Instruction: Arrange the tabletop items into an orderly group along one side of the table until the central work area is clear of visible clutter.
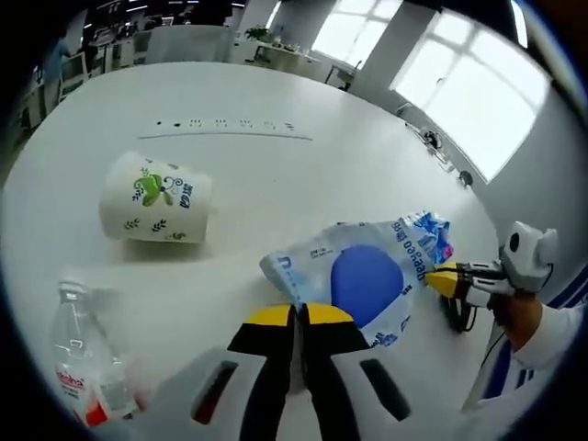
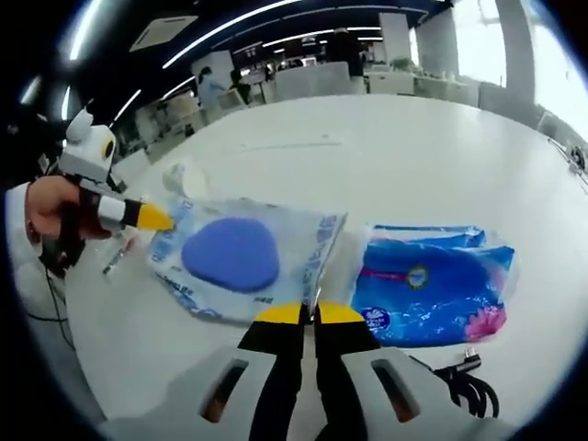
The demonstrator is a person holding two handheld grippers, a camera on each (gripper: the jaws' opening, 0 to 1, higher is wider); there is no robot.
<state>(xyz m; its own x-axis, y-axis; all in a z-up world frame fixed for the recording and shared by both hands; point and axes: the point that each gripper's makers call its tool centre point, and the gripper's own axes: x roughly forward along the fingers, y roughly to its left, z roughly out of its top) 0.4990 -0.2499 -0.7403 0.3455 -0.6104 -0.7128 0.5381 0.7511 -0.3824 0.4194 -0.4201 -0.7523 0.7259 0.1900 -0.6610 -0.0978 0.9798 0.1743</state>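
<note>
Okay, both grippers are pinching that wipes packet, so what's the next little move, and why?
Probably lift the wipes packet together and carry it toward the blue tissue pack. The left gripper and right gripper each look shut on opposite edges, and the paper cup and bottle lie scattered apart.

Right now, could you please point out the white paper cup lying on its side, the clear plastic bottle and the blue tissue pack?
white paper cup (image 1: 153,199), left gripper view, printed side wall.
clear plastic bottle (image 1: 78,354), left gripper view, clear body.
blue tissue pack (image 2: 432,286), right gripper view, top face.

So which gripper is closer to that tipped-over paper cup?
Left. The left gripper pinches the plastic pack at the end nearer the paper cup; the right gripper holds the far end.
</note>
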